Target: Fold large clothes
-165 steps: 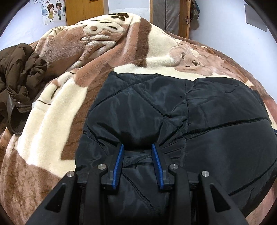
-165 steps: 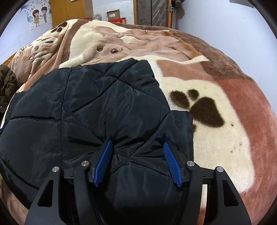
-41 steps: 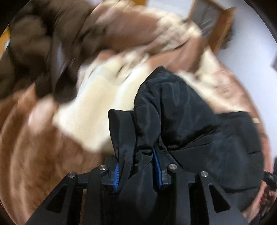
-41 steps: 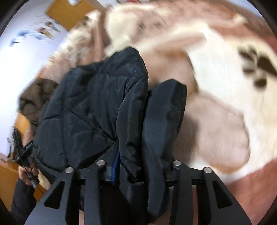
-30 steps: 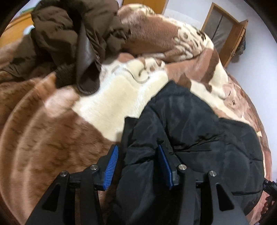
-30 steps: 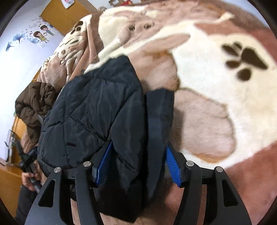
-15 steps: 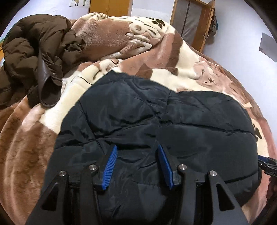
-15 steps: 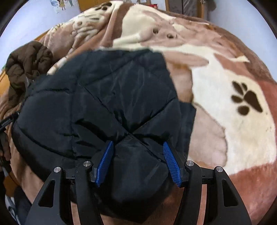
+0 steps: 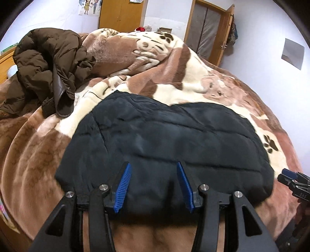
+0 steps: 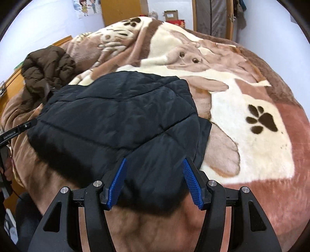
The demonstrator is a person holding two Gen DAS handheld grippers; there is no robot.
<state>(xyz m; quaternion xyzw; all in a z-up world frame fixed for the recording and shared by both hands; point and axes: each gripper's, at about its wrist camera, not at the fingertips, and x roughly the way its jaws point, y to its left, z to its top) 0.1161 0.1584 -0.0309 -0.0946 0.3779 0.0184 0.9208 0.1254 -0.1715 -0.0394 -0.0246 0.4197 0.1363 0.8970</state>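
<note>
A black quilted jacket (image 9: 166, 139) lies folded flat on the brown and cream paw-print blanket (image 9: 193, 77). My left gripper (image 9: 153, 163) hovers open over the jacket's near edge, its blue pads apart and touching nothing. In the right wrist view the same jacket (image 10: 116, 116) fills the centre left. My right gripper (image 10: 154, 160) stands open above its near right corner, with no cloth pinched. Each gripper shows at the edge of the other's view: the right gripper (image 9: 290, 178) and the left gripper (image 10: 17, 129).
A crumpled brown padded jacket (image 9: 48, 64) lies heaped at the far left of the bed, also the brown jacket (image 10: 46, 66). Behind the bed stand a wooden wardrobe (image 9: 120, 15) and a door (image 9: 209, 42). Bare blanket (image 10: 251, 126) spreads to the jacket's right.
A second ago the black jacket was bunched between both pairs of jaws. Now it lies spread flat and both grippers have rolled level and drawn back toward its near edge.
</note>
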